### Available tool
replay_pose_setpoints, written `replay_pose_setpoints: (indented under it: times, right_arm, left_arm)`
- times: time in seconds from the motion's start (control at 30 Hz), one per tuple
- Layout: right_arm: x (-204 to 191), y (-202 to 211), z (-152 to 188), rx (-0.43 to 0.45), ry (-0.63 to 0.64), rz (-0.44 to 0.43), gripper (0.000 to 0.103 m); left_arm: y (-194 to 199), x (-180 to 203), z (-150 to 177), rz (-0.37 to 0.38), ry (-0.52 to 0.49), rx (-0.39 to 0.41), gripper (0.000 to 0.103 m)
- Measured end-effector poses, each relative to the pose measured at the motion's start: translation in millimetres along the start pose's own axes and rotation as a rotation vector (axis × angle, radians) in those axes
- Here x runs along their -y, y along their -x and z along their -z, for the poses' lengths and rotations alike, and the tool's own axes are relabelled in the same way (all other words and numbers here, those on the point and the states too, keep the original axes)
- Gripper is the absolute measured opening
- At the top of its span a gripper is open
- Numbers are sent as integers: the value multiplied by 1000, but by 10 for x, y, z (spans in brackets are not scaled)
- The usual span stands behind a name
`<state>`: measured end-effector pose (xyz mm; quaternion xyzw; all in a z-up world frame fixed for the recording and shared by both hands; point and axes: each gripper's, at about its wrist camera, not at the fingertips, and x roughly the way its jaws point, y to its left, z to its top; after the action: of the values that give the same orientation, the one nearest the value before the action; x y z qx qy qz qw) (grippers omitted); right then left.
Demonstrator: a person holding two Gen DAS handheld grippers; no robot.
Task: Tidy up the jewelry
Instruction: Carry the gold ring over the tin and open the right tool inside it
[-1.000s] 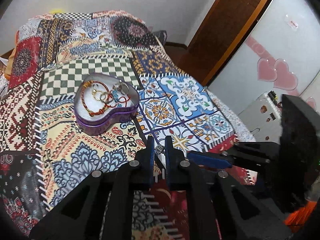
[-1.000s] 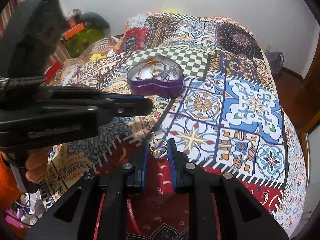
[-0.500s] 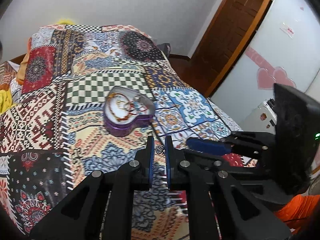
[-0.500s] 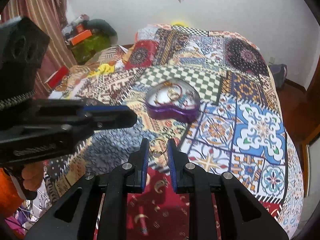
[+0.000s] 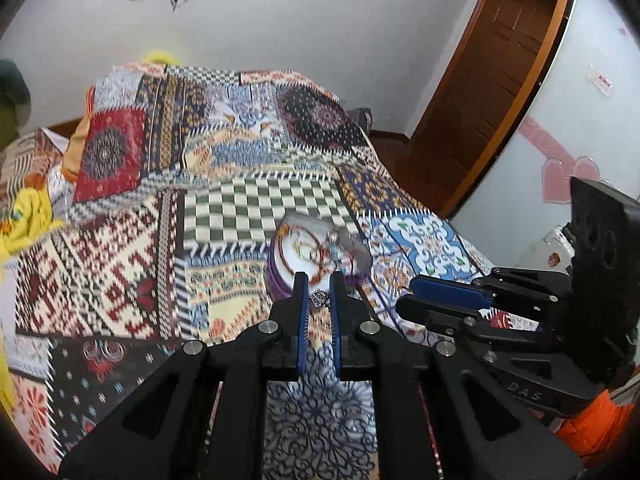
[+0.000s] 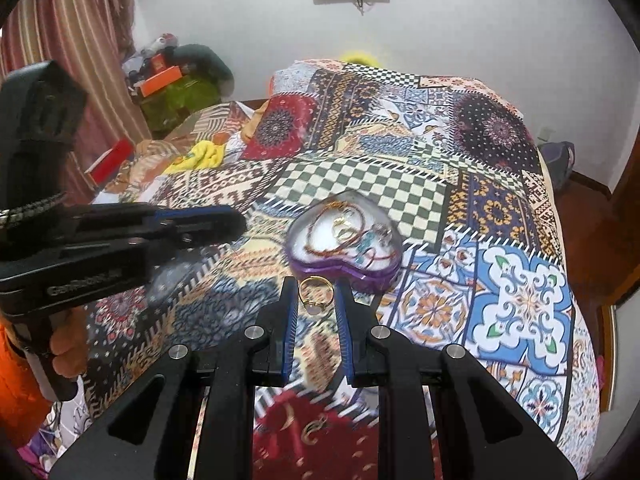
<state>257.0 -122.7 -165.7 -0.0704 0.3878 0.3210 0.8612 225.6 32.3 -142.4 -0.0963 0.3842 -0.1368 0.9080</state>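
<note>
The left gripper (image 5: 319, 300) has its fingers drawn close on a small silver ring (image 5: 319, 299), pinched between the blue pads near the tips and held above the quilt (image 5: 224, 208). The right gripper (image 6: 316, 298) pinches a gold ring (image 6: 315, 295) the same way — the band stands upright between the pads, with a pale stone at its lower edge. Both rings hang in the air just short of the heart box (image 6: 347, 240), a purple heart-shaped tin that lies open on the quilt beside the green-and-white checked patch. Inside the box, on a white lining, sit a red cord bracelet, a few gold rings and some small blue and silver pieces; these are tangled together and blurred in the left view. Each gripper shows in the other's view — the right one at the right edge of the left view, the left one at the left edge of the right view.
</note>
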Motion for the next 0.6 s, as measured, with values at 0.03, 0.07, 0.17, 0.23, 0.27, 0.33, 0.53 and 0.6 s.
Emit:
replay_pose_setpoints:
  times: [0.03, 0.07, 0.17, 0.23, 0.27, 0.33, 0.53, 0.6]
  right_arm:
    - [16, -1, -17, 2, -2, 4, 16]
    - [52, -15, -45, 5, -8, 9, 16]
    - [116, -22, -113, 17, -17, 17, 16]
    - [149, -19, -160, 28, -18, 24, 16]
    - [166, -17, -180, 33, -19, 26, 16]
    - [200, -19, -225, 43, -20, 30, 16]
    - [279, -103, -308, 46, -21, 29, 16]
    - [297, -153, -323, 40, -19, 27, 16]
  left_arm:
    - [5, 9, -33, -3, -7, 9, 8]
    - [2, 14, -62, -6, -13, 16, 8]
    - [-15, 28, -153, -8, -25, 34, 8]
    - [-49, 37, -217, -9, -30, 43, 8]
    - [-71, 40, -244, -9, -33, 46, 8]
    - [-120, 48, -289, -14, -40, 48, 8]
    - [-299, 43, -342, -25, -56, 40, 8]
    - [-378, 25, -343, -29, -59, 27, 8]
